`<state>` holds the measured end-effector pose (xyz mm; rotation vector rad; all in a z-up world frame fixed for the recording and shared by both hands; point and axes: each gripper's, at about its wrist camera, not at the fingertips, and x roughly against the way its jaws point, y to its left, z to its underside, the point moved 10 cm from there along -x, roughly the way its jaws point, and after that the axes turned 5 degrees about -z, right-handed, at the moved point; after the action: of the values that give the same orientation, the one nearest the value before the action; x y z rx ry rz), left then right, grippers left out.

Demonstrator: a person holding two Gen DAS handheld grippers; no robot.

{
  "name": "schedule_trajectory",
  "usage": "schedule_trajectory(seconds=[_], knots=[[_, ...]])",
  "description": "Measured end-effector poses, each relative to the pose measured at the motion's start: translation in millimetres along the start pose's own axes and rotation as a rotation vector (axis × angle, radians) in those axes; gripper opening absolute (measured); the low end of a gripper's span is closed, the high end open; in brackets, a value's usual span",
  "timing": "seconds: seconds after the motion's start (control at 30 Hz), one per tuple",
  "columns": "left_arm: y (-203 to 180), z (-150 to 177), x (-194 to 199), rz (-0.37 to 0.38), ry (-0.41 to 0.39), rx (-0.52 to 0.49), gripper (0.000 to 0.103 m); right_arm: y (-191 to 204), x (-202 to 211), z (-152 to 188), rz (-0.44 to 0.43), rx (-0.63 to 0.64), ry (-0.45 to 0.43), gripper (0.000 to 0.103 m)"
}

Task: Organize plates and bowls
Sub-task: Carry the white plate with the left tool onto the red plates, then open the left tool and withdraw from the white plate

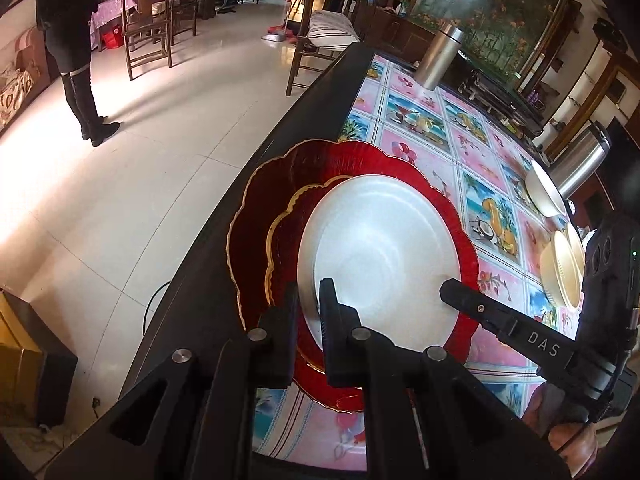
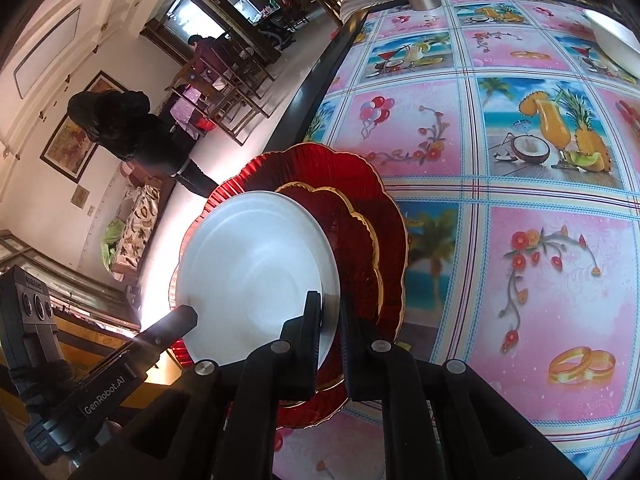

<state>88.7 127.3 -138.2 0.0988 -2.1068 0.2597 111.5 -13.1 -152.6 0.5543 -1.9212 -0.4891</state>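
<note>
A white plate [image 1: 380, 256] lies over a small red gold-rimmed plate [image 1: 284, 248], which lies on a large red scalloped plate [image 1: 256, 200] at the table's left edge. My left gripper [image 1: 308, 300] is shut on the white plate's near-left rim. My right gripper [image 2: 330, 312] is shut on the opposite rim of the same white plate [image 2: 256, 272], above the small red plate [image 2: 356, 240] and the large red plate [image 2: 340, 168]. Each gripper's finger shows in the other's view.
A white bowl [image 1: 542, 188] and stacked cream bowls [image 1: 562, 272] stand at the table's right. Two steel flasks [image 1: 438, 56] [image 1: 580, 160] stand further back. The table's dark edge [image 1: 288, 120] runs beside the red plates. A person [image 1: 76, 40] stands on the floor.
</note>
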Motion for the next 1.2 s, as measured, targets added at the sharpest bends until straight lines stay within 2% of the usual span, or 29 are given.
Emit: schedule_trajectory(seconds=[0.13, 0.3, 0.43, 0.53, 0.63, 0.7, 0.77, 0.93, 1.2], knots=[[3, -2, 7, -0.047, -0.031, -0.01, 0.008, 3, 0, -1, 0.011, 0.025, -0.016, 0.009], [12, -13, 29, -0.137, -0.119, -0.026, 0.008, 7, 0, -2, 0.034, 0.064, -0.038, 0.009], [17, -19, 43, -0.149, -0.163, -0.013, 0.008, 8, 0, -2, 0.047, 0.083, -0.05, 0.01], [16, -19, 45, -0.133, -0.166, -0.006, 0.008, 5, -1, 0, 0.097, 0.114, -0.057, 0.016], [12, -17, 42, -0.124, -0.156, -0.007, 0.008, 12, -4, 4, 0.078, 0.142, -0.045, 0.035], [10, -16, 42, -0.112, -0.15, -0.006, 0.008, 17, 1, 4, 0.084, 0.17, -0.067, 0.049], [7, -15, 43, -0.109, -0.152, -0.008, 0.008, 23, 12, -1, 0.113, 0.215, -0.111, 0.053], [-10, -12, 49, -0.087, -0.16, -0.036, 0.008, 26, 50, -16, 0.049, 0.204, -0.223, 0.062], [-43, -1, 43, -0.079, -0.14, -0.102, 0.008, -16, 87, -31, 0.029, 0.137, -0.326, 0.063]])
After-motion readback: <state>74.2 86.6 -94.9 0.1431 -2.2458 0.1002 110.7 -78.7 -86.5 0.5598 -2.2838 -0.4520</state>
